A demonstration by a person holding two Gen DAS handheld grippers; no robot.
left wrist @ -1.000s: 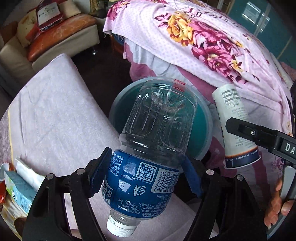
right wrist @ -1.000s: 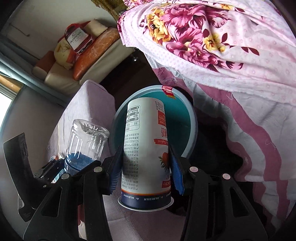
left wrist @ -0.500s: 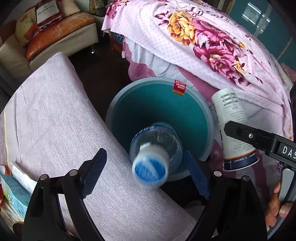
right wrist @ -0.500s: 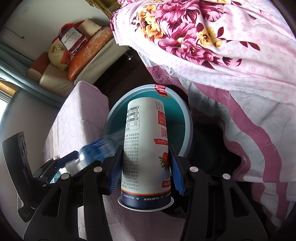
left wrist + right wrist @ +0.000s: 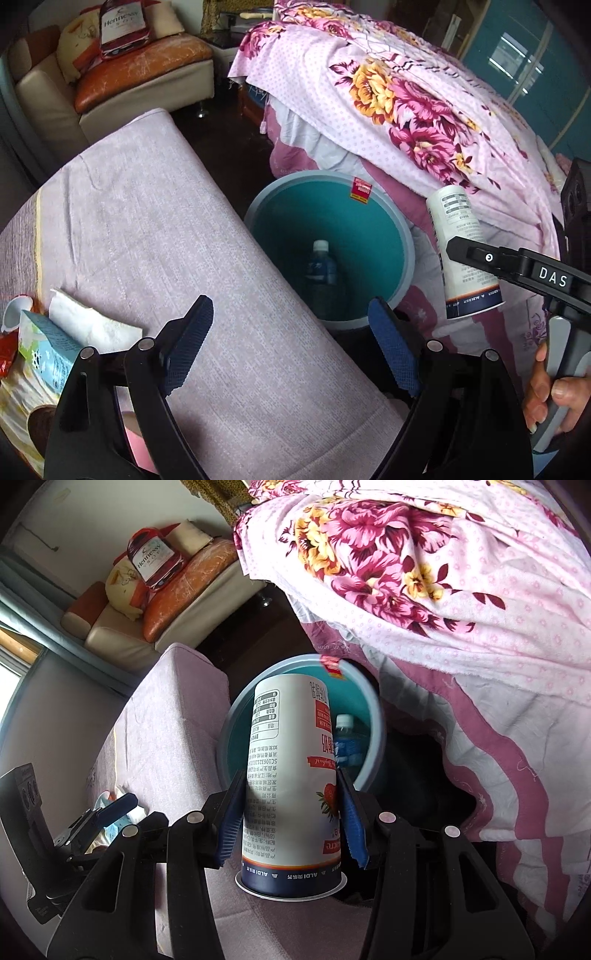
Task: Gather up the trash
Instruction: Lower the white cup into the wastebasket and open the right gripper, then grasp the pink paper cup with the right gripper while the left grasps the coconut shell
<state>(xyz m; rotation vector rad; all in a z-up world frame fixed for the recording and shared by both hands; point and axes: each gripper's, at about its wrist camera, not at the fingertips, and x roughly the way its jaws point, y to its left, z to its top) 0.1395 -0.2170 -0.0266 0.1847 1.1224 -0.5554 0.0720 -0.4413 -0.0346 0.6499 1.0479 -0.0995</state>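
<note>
Left wrist view shows my left gripper [image 5: 291, 336] with jaws spread wide, having just been opening, and nothing between them; it tilts down over the edge of the cloth-covered table [image 5: 147, 221]. Beyond it the teal bin [image 5: 402, 240] holds the plastic bottle [image 5: 320, 267], cap up. My right gripper [image 5: 291, 816] clamps the upside-down yogurt cup [image 5: 288, 775] over the bin's rim, a hand [image 5: 554, 395] on its handle. A tissue [image 5: 85, 321] lies on the table.
</note>
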